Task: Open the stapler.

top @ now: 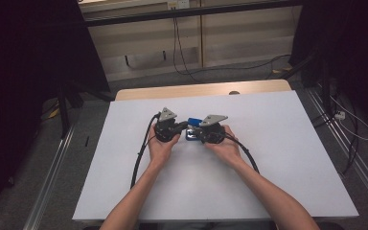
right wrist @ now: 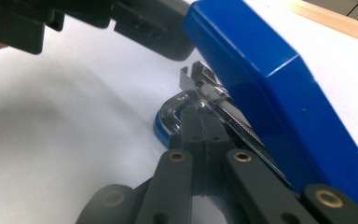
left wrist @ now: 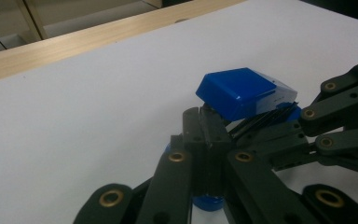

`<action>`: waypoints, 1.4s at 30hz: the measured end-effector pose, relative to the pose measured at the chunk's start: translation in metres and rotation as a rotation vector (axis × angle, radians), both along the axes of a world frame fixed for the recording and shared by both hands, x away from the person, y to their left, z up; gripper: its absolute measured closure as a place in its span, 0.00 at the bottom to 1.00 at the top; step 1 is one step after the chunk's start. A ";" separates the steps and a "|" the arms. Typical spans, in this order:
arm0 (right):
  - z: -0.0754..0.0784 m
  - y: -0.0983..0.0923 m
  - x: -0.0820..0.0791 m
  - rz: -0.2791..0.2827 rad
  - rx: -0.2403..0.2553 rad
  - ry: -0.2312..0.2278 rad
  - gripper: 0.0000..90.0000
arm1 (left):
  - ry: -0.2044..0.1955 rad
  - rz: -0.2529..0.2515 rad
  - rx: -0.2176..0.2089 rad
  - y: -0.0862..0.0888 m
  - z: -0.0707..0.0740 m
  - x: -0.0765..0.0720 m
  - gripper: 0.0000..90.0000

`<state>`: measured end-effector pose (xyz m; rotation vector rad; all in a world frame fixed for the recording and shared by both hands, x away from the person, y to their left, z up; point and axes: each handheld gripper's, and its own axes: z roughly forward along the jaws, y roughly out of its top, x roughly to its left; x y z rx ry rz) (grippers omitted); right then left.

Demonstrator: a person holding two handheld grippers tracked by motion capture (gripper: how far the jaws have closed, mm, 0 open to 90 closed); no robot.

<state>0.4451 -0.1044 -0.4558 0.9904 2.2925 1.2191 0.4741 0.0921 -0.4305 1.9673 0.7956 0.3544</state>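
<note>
Working on a blue stapler (top: 194,128) mid-table | left gripper (left wrist: 206,122) pinched shut by its back end | right gripper (right wrist: 200,122) squeezed shut at its metal front | lid tipped up, job looked half done; end unclear

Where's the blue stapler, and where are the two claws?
blue stapler (left wrist: 237,91): left gripper view, its raised top cover.
left claw (left wrist: 208,123): left gripper view, its closed tips.
right claw (right wrist: 196,119): right gripper view, its closed tips.

Both grippers (top: 188,129) at blue stapler (top: 194,121) — mid-table (top: 278,158)
</note>
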 end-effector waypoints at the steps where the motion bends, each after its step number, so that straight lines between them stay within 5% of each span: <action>1: 0.000 0.000 0.000 0.003 -0.001 0.000 1.00 | 0.001 0.002 -0.005 -0.001 0.001 -0.001 1.00; 11: 0.000 0.000 -0.003 0.001 0.001 -0.009 1.00 | 0.000 0.006 -0.021 -0.002 0.003 -0.001 1.00; 20: 0.005 0.000 -0.007 -0.052 0.041 -0.087 1.00 | -0.010 -0.003 -0.010 -0.003 0.007 -0.001 1.00; 25: 0.003 0.004 -0.007 -0.057 0.035 -0.089 1.00 | -0.022 -0.010 -0.008 -0.005 0.010 -0.001 1.00; 32: 0.006 0.005 -0.005 -0.111 0.070 -0.129 1.00 | -0.014 -0.012 -0.025 -0.004 0.010 -0.001 1.00; 42: 0.006 0.006 -0.005 -0.117 0.065 -0.137 1.00 | 0.019 0.012 -0.002 -0.001 0.002 0.006 1.00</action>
